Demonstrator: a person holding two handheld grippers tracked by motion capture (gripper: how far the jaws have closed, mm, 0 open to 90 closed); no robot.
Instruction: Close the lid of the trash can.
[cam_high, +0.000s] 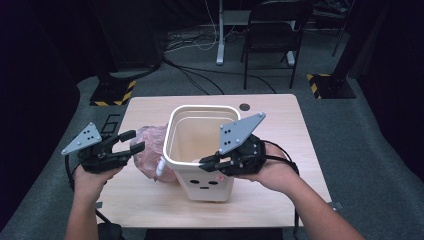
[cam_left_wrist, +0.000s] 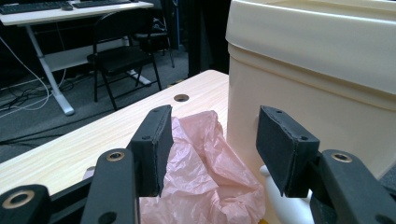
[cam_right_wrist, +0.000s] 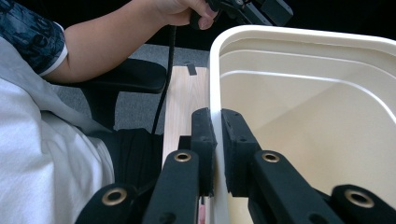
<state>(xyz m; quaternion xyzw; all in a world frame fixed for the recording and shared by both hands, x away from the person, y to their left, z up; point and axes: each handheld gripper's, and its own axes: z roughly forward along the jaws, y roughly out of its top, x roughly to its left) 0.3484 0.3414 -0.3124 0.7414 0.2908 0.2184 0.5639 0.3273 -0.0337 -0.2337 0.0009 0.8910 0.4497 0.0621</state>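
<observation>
A: Here, the cream plastic bin with a rounded rim and a small printed face (cam_high: 201, 145) stands upright near the middle of the pale wooden table (cam_high: 270, 107). Which gripper holds it?

B: The right gripper (cam_high: 210, 162), seen in the high view at the bin's near right edge. In the right gripper view its two black jaws pinch the bin's rim (cam_right_wrist: 218, 135), one pad outside the wall and one inside, with only the thin wall between them.

A: And the left gripper (cam_high: 134, 141)?

B: It hangs at the bin's left side with its jaws spread. In the left gripper view the two pads (cam_left_wrist: 155, 147) stand well apart and press on nothing; between and beyond them lies the crumpled pink plastic bag (cam_left_wrist: 205, 177).

A: Where does that bag lie?

B: On the table, just beside the bin's left wall and touching it, as the high view shows (cam_high: 152, 150). A small white rounded part (cam_high: 161, 166) projects at the bin's lower left, next to the bag; what it is cannot be told.

A: What else appears?

B: A black folding chair (cam_high: 272, 35) stands on the grey floor beyond the table, and a round dark hole (cam_high: 244, 107) marks the table's far edge. Each forearm enters from the bottom of the high view.
</observation>
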